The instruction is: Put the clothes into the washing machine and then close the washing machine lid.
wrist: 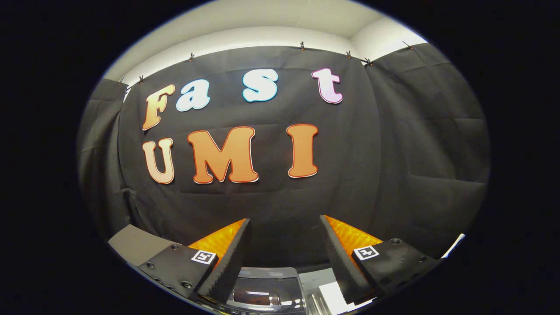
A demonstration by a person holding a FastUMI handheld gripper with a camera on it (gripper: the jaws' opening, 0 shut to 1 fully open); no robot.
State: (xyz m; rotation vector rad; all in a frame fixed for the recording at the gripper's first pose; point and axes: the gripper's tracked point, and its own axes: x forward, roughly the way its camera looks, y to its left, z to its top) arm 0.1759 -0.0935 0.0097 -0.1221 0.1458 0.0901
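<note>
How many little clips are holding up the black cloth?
7 clips along the cloth's top edge: two near its left end, one, one, two close together, one farthest right. More may be hidden. The gripper is open.

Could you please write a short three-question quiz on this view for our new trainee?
1. True or false: the tongs are shut on a piece of clothing.
2. What lies low between the fingers: A) a folded towel, B) the washing machine's glossy dark lid, C) a basket?
3. What stands beyond the fingers, straight ahead?

Key:
1. False. The fingers stand apart with nothing between them.
2. B.
3. The black cloth wall of the booth, hung by clips along its top edge.
</note>
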